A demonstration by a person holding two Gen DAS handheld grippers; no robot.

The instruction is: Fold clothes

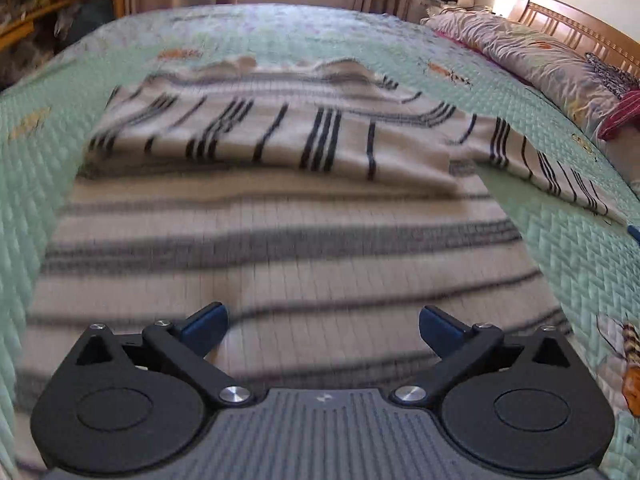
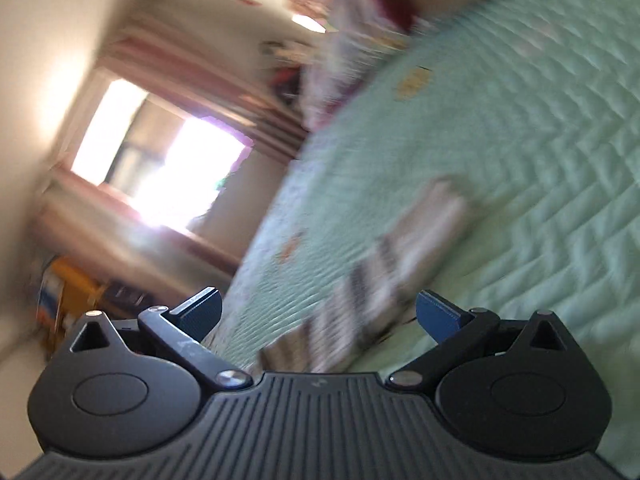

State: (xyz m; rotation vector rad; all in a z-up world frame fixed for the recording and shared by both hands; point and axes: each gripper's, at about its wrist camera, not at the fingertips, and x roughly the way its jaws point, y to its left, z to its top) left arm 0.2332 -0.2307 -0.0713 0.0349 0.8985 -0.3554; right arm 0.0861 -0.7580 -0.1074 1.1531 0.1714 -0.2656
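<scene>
White cloth with dark stripes, the garment (image 1: 280, 208), lies spread on the green quilt (image 1: 52, 160) of the bed. Its far part is folded over toward the near side, so a second layer with upright stripes lies on top. One sleeve (image 1: 560, 172) goes out to the right on the quilt. The left tool (image 1: 323, 326) hangs over the near part of the garment. Its blue pads (image 1: 206, 326) stand wide apart and nothing is between them. The right tool (image 2: 319, 312) is also wide apart and empty. Its view is tilted and blurred; a striped piece of the garment (image 2: 384, 264) lies on the quilt (image 2: 540, 160) beyond it. At far right in the left view a pillow (image 1: 532, 52) leans by the wooden headboard (image 1: 576, 24).
</scene>
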